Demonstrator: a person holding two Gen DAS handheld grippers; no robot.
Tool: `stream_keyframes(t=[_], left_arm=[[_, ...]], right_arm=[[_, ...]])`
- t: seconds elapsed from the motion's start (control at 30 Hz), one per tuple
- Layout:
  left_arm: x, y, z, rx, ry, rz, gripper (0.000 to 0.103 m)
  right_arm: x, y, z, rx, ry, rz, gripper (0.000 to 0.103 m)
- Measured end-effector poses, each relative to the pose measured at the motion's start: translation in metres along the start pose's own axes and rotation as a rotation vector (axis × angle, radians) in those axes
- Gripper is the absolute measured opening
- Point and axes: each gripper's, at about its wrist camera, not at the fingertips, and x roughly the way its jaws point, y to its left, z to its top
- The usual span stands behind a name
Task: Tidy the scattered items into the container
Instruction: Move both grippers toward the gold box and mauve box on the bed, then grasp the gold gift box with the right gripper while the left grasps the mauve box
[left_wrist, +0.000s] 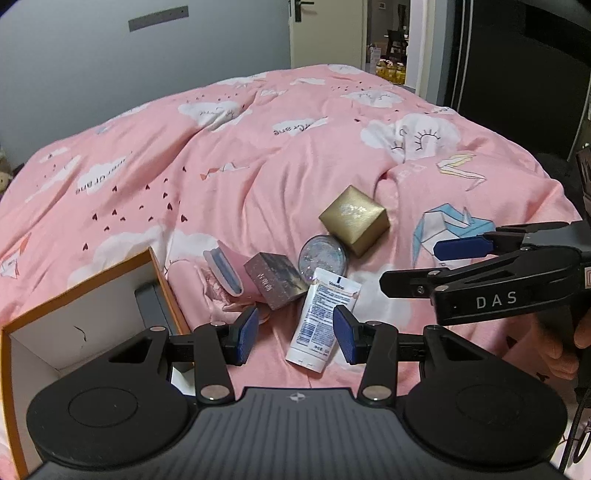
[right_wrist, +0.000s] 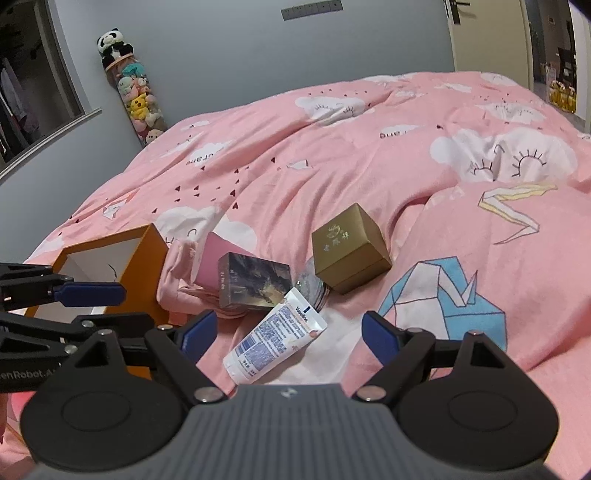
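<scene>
A white Vaseline tube lies on the pink duvet, nearest to me. Behind it sit a dark grey box, a round glittery jar, a gold box and a pink pouch. The orange-rimmed container stands open at the left. My left gripper hovers open over the tube's lower half. My right gripper is open too, wide, just right of the left one and above the tube.
A dark grey object lies inside the container. A hand holds the right gripper. The duvet rises in folds behind the items. A column of plush toys stands by the grey wall, and a doorway opens beyond the bed.
</scene>
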Motion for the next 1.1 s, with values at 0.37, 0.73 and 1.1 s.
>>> stream_keyframes(t=[0.37, 0.73, 1.1], left_arm=[[0.023, 0.024, 0.004, -0.006, 0.052, -0.031, 0.053], [0.069, 0.038, 0.030, -0.200, 0.151, -0.080, 0.053], [0.122, 0.044, 0.035, -0.361, 0.283, -0.046, 0.053]], right_arm=[[0.031, -0.009, 0.004, -0.013, 0.054, -0.010, 0.056], [0.052, -0.019, 0.025, 0.000, 0.045, -0.064, 0.050], [0.066, -0.015, 0.042, -0.101, 0.010, -0.138, 0.064]])
